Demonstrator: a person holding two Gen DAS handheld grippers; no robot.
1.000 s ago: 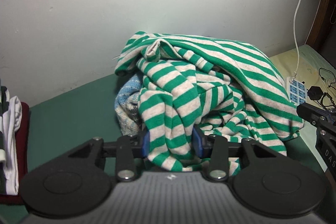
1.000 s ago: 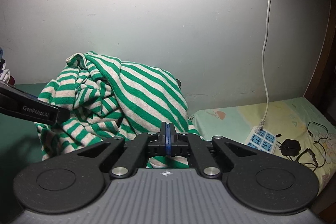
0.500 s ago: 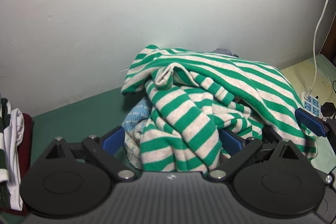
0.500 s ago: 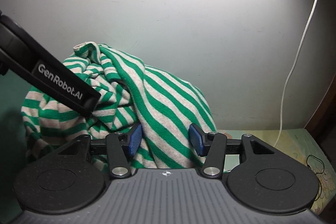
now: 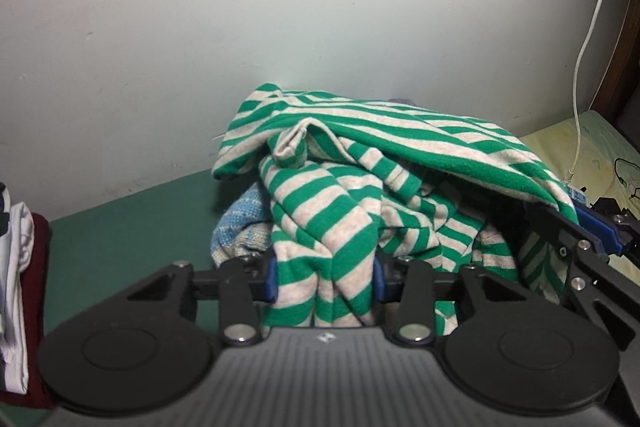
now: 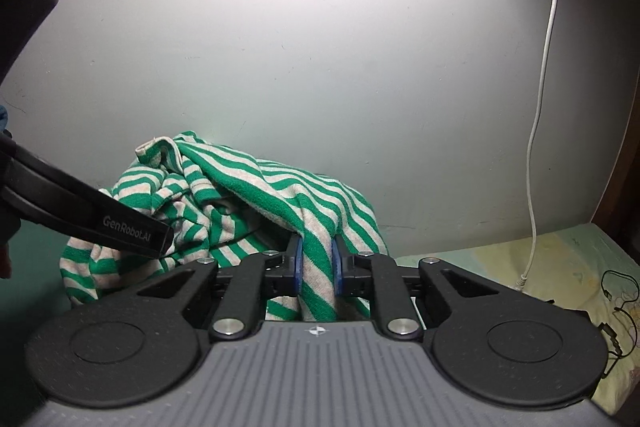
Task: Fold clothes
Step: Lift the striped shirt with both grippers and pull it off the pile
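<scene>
While one striped shirt (image 5: 360, 163) sits bunched, two tools pinching it, left tool (image 5: 324, 277), right tool (image 6: 316, 267).

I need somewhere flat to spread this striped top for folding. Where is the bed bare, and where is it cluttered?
Bare: the green sheet between the folded stack on the left and the striped top. Crowded: the yellow bedding on the right holds a power strip and cables.
</scene>
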